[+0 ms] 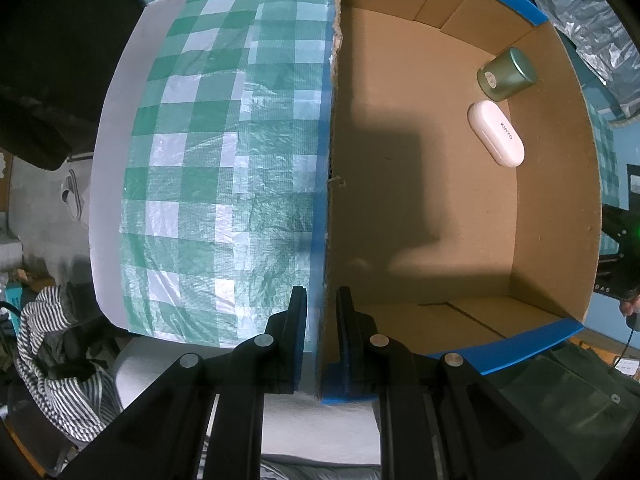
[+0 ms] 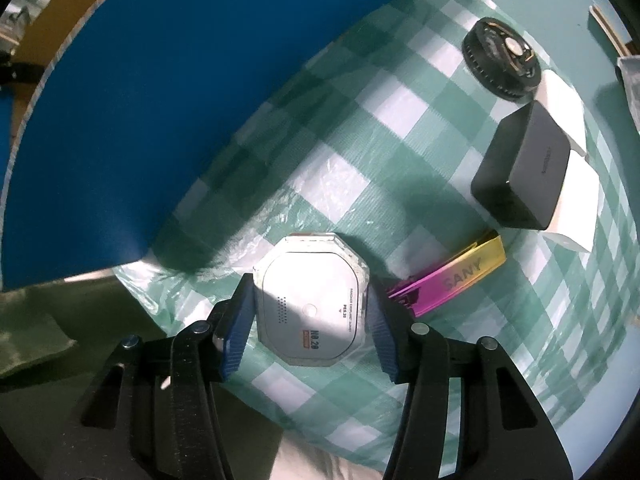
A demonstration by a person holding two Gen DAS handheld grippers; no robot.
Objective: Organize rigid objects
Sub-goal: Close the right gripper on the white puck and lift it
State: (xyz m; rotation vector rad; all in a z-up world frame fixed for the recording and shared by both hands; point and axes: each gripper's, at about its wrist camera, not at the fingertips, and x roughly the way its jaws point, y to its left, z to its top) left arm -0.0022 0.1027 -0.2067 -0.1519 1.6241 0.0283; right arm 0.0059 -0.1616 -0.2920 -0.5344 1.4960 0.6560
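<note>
My left gripper [image 1: 321, 308] points down and is shut on the left wall of an open cardboard box [image 1: 552, 184] with blue outer faces. Inside the box, at the far right, lie a green cylindrical jar [image 1: 506, 74] and a white oval case [image 1: 496, 134]. In the right wrist view a white octagonal device [image 2: 310, 292] lies flat on the green checked cloth [image 2: 360, 152]. My right gripper [image 2: 310, 300] straddles it, and the blue pads [image 2: 240, 320] rest against its left and right sides.
Right of the octagonal device lie a pink-gold bar [image 2: 452, 276], a dark grey block [image 2: 520, 172] on white boxes [image 2: 576, 200], and a black round object [image 2: 502, 58]. The box's blue wall [image 2: 120, 120] stands at the left. A striped garment [image 1: 52, 360] lies off the table edge.
</note>
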